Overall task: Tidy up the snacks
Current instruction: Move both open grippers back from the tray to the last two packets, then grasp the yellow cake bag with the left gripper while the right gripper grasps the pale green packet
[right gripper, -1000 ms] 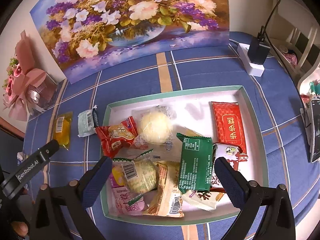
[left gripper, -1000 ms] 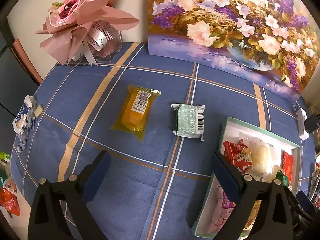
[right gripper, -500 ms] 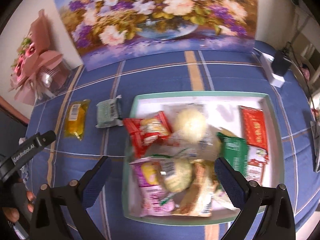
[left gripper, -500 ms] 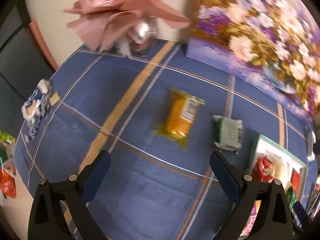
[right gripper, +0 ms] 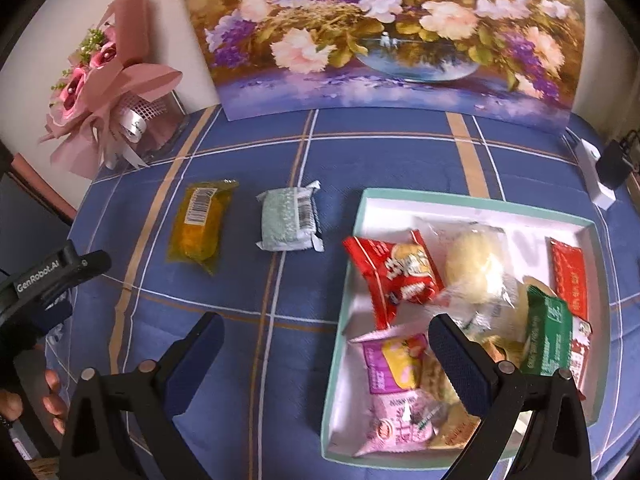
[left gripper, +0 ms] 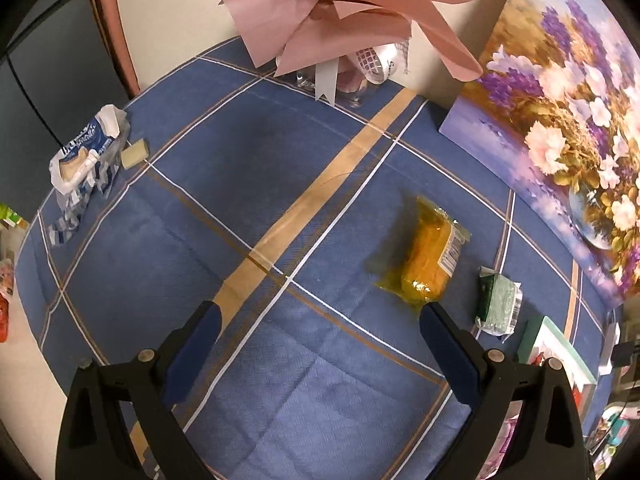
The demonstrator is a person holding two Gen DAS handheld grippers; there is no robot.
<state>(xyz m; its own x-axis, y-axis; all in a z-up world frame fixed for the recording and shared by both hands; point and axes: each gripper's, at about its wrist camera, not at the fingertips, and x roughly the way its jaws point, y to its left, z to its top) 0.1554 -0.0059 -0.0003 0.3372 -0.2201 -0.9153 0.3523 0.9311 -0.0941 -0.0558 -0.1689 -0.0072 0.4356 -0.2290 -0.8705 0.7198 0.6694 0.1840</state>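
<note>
Blue plaid counter (right gripper: pixel 400 160): both tools, left (left gripper: pixel 316 316) and right (right gripper: pixel 326 326), gape empty above yellow packet (right gripper: pixel 198 224) and green packet (right gripper: pixel 290 220), seemingly sorted out of the snack tray (right gripper: pixel 472 202).

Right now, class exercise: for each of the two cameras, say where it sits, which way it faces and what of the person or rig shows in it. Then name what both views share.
Left wrist: rides the left gripper, looking down and forward over the blue tablecloth toward the pink bouquet; only its own open fingers show.
Right wrist: rides the right gripper, facing the flower painting and snack tray; its open fingers, the left gripper's body and a hand show.
Shared: yellow packet, pale green packet.
</note>
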